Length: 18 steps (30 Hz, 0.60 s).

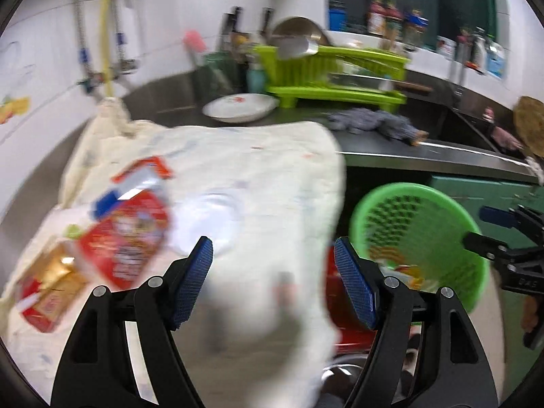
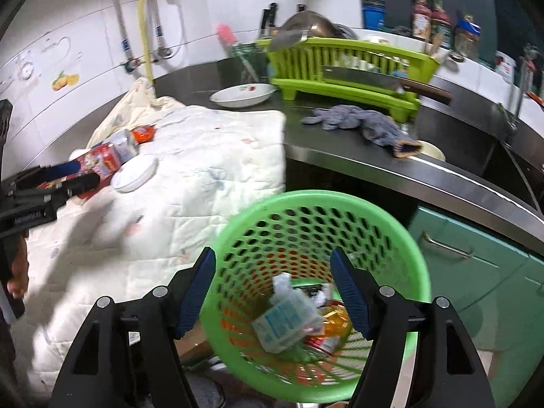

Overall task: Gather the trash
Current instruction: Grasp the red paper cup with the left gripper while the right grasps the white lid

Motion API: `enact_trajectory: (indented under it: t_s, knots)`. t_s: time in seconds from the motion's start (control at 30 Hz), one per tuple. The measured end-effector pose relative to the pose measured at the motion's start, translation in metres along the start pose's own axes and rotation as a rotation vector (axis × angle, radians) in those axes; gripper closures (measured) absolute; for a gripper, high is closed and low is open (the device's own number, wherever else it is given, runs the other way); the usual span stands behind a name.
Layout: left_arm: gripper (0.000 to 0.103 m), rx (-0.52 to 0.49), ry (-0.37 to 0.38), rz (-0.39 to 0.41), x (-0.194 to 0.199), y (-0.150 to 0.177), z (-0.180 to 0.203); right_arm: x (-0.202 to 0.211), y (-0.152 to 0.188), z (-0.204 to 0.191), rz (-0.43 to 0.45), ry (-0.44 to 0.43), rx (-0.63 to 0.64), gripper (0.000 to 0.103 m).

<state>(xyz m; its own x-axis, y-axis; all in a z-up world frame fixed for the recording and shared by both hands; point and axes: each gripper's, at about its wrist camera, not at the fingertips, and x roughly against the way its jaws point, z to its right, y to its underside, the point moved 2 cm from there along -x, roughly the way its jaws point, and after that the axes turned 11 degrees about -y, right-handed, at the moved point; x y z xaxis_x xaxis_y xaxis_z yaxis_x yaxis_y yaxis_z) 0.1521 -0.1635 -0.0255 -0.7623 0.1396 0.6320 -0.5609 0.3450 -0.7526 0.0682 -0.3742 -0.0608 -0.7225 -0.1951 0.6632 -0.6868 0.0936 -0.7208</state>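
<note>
Right wrist: green basket [image 2: 384, 238] holds crumpled wrappers [image 2: 289, 319].

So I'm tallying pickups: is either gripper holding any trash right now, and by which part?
Nothing is held. The left gripper is open above the cloth; the right gripper is open over the green basket.

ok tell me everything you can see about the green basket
The green basket is round, looks like plastic, with a smooth rim and walls pierced by rows of holes, plus slots across the bottom. It sits tilted, mouth toward the camera, below the steel counter's edge beside the white quilted cloth. Inside lie a pale blue-and-white packet, crumpled paper, and red and yellow wrappers. No gripper touches it as far as the frames show.
</note>
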Motion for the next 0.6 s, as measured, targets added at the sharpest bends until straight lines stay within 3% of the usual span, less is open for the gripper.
enact_trajectory:
  t_s: [0.17, 0.37, 0.6]
  knots:
    - [0.03, 0.11, -0.109, 0.004, 0.002, 0.004, -0.064, -0.015, -0.007, -0.026, -0.016, -0.034, 0.043, 0.034]
    - [0.03, 0.28, -0.187, -0.009, 0.001, 0.023, -0.121, -0.038, -0.016, -0.056, -0.039, -0.079, 0.087, 0.034]
    - [0.03, 0.33, -0.104, -0.084, -0.033, 0.034, -0.139, -0.065, -0.026, -0.09, -0.063, -0.128, 0.139, 0.032]
